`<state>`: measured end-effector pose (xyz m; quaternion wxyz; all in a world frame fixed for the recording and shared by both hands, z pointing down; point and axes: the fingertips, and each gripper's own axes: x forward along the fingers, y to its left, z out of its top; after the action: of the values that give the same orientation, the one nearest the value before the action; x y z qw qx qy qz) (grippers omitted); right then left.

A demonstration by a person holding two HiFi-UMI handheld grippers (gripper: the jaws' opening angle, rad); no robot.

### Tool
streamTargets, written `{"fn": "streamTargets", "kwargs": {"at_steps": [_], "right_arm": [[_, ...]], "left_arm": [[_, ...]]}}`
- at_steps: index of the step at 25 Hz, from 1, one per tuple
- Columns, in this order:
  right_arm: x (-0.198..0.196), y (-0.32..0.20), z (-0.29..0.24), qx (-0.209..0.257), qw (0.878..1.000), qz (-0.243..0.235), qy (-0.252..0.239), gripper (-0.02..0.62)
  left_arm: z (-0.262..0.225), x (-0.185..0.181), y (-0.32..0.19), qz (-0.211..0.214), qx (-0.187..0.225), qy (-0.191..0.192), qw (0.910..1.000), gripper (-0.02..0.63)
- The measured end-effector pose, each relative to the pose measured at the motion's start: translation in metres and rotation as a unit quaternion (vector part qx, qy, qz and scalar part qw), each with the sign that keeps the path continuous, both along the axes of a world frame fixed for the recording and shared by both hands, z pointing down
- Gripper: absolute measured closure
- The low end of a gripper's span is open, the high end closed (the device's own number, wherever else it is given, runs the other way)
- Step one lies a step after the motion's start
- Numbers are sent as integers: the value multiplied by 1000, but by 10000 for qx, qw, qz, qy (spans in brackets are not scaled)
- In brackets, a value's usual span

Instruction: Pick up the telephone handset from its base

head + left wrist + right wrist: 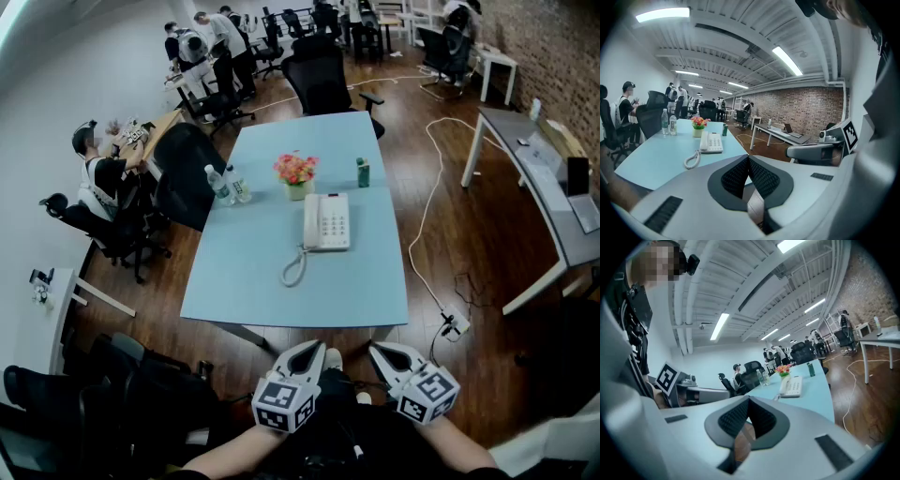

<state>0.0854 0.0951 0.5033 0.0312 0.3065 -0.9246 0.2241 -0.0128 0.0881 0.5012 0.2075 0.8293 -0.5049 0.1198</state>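
Observation:
A white telephone (325,223) lies in the middle of the light blue table (244,281). Its handset (310,223) rests on the left side of the base, and a coiled cord (293,269) loops toward the near edge. My left gripper (313,346) and right gripper (379,348) hang side by side just short of the table's near edge, well apart from the phone. Both are shut and hold nothing. The left gripper view has the telephone (711,142) far ahead beyond the shut left gripper (748,159). In the right gripper view the telephone (792,386) sits beyond the shut right gripper (748,401).
Behind the phone stand a flower pot (297,173), two water bottles (225,185) and a green can (363,172). Black office chairs (323,80) ring the table. A white cable (427,216) runs to a power strip (454,323) on the floor. A desk (553,197) stands at right, and people sit at the back left.

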Motion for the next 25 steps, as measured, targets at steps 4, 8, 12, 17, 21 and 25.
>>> {"fn": "streamTargets", "kwargs": {"at_steps": [4, 8, 12, 17, 21, 25], "right_arm": [[-3, -24, -1, 38, 10000, 52, 58, 580], [-12, -57, -1, 59, 9999, 51, 138, 580], [-20, -100, -8, 126, 9995, 74, 266, 580], [-31, -154, -17, 135, 9989, 199, 409, 580], [-38, -188, -18, 149, 9977, 363, 561, 580], [-32, -220, 1, 22, 9952, 796, 569, 580]], "left_arm": [[5, -11, -27, -69, -26, -22, 10000, 606], [9, -29, -68, -172, -24, -131, 9998, 606], [9, -54, -127, -354, 24, -190, 9992, 603], [22, -85, -220, -583, -97, -172, 9981, 383], [59, -108, -302, -694, -418, -302, 9963, 365], [104, -122, -373, -698, -844, -459, 9929, 365]]}}
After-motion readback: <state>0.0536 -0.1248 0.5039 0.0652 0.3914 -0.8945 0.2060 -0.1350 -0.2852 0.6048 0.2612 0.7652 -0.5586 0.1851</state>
